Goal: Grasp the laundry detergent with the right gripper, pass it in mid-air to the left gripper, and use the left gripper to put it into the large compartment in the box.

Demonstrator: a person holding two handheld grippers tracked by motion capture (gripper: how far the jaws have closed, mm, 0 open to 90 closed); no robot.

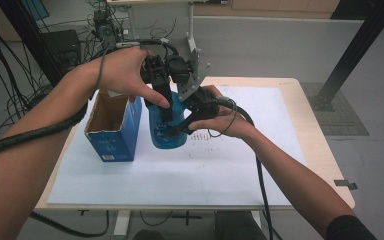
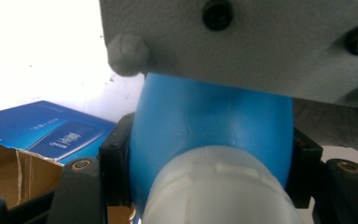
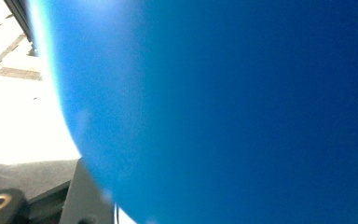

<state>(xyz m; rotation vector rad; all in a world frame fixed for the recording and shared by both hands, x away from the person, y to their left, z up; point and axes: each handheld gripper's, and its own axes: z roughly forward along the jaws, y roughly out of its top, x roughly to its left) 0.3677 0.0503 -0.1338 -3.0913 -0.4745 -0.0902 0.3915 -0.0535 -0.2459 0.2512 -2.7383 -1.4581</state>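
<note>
The blue plastic bottle point(image 1: 167, 127) is clamped at its neck by the left gripper point(image 1: 166, 116). Its body is clamped by the right gripper point(image 1: 180, 131). The smooth wall is judged slippery and yielding; the neck below the white cap point(image 2: 219, 186) is preferred.

Your left tongs point(image 1: 166, 107) and right tongs point(image 1: 180, 131) crowd the blue bottle point(image 1: 167, 132) from above and from its right, the right ones' grey plate point(image 1: 192, 75) close by your left tongs. Just left of your left tongs, the open blue box point(image 1: 115, 137) stands almost against the bottle, leaving no lane between. Right of your right tongs and nearer you, the white sheet point(image 1: 250, 165) on the table point(image 1: 315, 145) lies bare.
</note>
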